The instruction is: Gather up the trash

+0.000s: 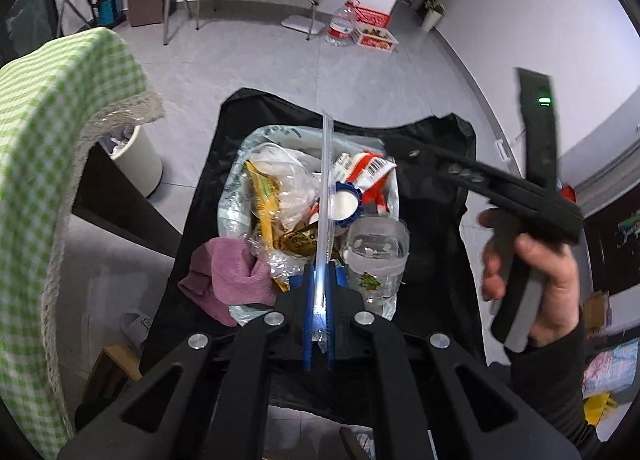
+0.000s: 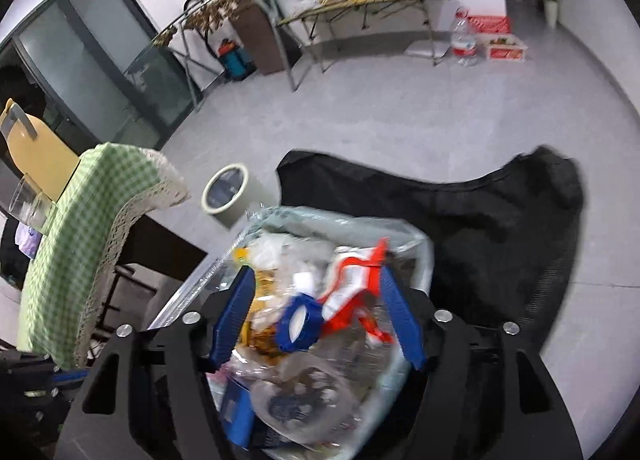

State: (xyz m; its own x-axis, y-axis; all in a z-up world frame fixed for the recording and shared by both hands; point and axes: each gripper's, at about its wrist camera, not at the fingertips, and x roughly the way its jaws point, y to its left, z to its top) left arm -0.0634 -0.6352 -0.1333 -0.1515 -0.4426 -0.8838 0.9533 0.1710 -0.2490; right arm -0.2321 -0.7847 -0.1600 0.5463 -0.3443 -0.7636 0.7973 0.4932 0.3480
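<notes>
Trash bag [image 1: 236, 164]: open, full of wrappers, resting on black chair [image 1: 432, 188].
Left gripper [image 1: 319, 284]: jaws clamped on clear plastic strip [image 1: 326, 188], held over the bag.
Right gripper [image 2: 316, 312]: jaws apart above the bag.
Blue cap [image 2: 299, 323]: among the trash.

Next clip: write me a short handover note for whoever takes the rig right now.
Left gripper: shut on a clear plastic strip, held over the trash bag.
Right gripper: open, empty, above the same bag.
Bag sits on a black chair; in it are wrappers, a blue cap, a clear bottle and a pink cloth at its edge.
Done: much trash is bagged.
Left: drop the strip in. Whether more trash remains elsewhere cannot be told.
</notes>
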